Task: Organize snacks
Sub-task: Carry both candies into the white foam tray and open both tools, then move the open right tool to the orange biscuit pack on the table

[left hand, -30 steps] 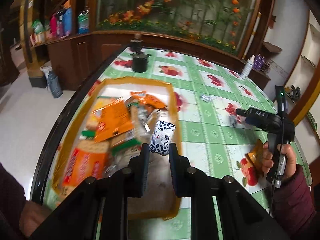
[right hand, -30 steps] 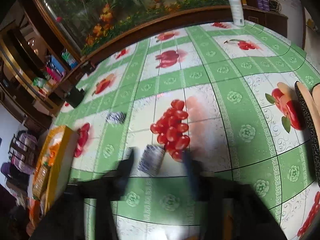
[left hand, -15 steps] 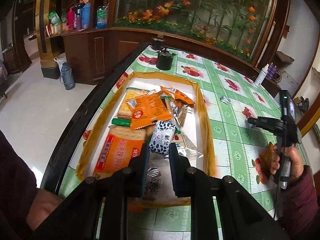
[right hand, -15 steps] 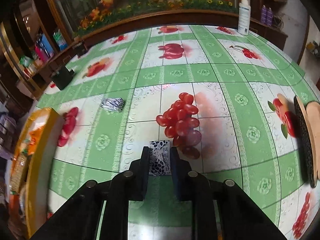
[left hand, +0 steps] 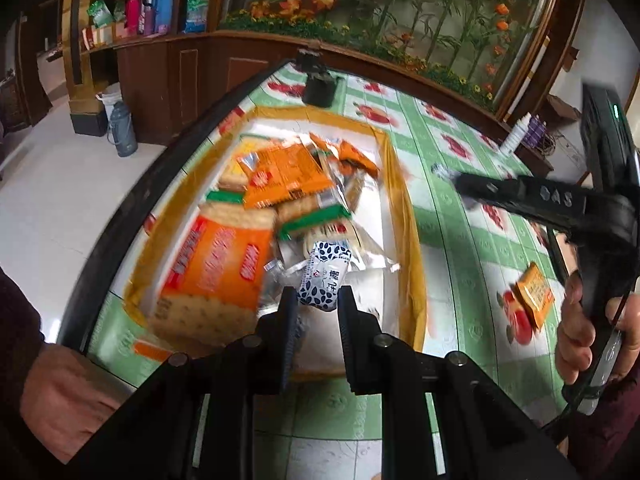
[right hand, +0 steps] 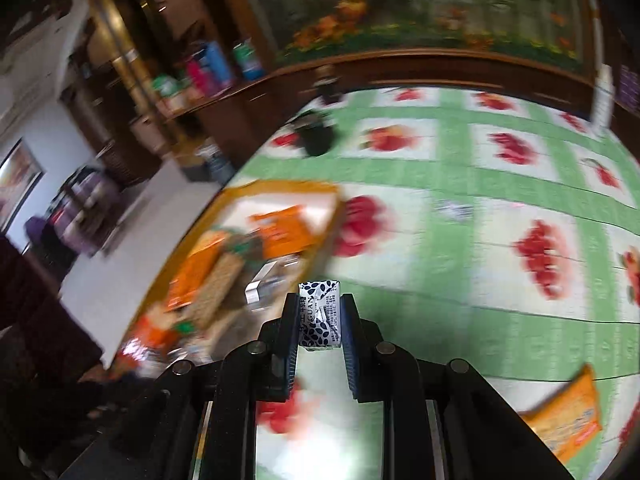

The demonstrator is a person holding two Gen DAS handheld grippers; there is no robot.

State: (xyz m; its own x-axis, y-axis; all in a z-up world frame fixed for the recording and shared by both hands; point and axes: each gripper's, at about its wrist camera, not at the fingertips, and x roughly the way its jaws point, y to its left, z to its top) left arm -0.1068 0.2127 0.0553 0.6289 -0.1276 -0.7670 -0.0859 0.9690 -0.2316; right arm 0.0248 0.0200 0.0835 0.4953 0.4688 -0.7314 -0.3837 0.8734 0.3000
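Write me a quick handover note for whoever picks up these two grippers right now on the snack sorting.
Right hand-held gripper: shut on a small blue-and-white candy, off the tablecloth, pointed toward the yellow tray.
Left hand-held gripper: shut, nothing visibly between its pads, over the tray's near end by another blue-and-white candy lying in the tray.
Done: cracker and orange snack packs are piled in the tray.
Left: drop the held candy in; collect the orange packet near the table edge and a small wrapped candy farther out on the table.
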